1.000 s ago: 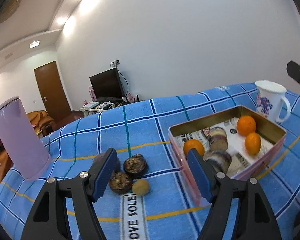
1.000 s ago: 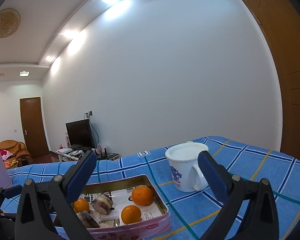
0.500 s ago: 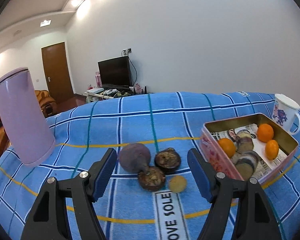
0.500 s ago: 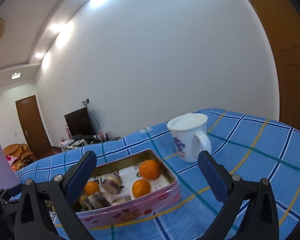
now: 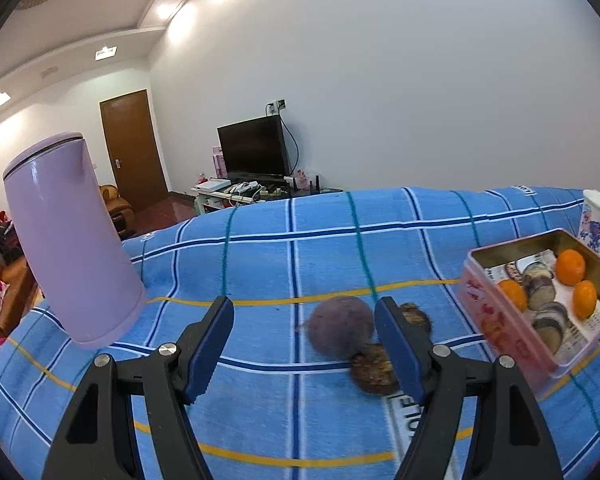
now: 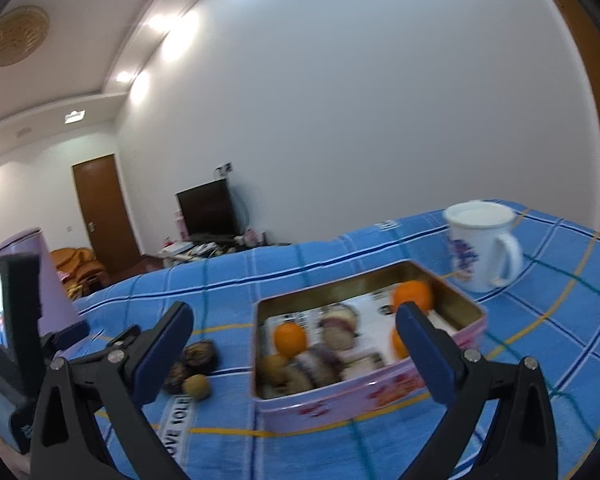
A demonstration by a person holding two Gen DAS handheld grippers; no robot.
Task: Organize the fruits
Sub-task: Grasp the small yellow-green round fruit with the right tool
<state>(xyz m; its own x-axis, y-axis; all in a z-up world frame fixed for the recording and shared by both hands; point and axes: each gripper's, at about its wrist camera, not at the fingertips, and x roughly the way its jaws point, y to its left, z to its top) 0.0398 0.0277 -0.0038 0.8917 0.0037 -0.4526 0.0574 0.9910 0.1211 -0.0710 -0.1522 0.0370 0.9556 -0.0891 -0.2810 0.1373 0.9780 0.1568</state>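
A round purple fruit (image 5: 340, 332) lies on the blue checked cloth (image 5: 260, 256), just inside my left gripper's right finger. Two dark wrinkled fruits (image 5: 374, 368) sit behind that finger. My left gripper (image 5: 304, 344) is open and holds nothing. A pink tin (image 5: 512, 344) at the right holds oranges (image 5: 570, 266) and sliced pieces. In the right wrist view my right gripper (image 6: 294, 350) is open above the near side of the tin (image 6: 364, 396). The dark fruits (image 6: 200, 354) and a small yellow fruit (image 6: 196, 386) lie left of the tin.
A tall lilac jug (image 5: 70, 236) stands on the cloth at the left. A white flowered mug (image 6: 480, 252) stands behind the tin at the right. The other gripper's body and screen (image 6: 4, 320) fill the left edge of the right wrist view.
My left gripper has swung left: the tin slid to the right edge and the purple fruit came into view between the fingers. My right gripper has moved toward the tin and tilted down.
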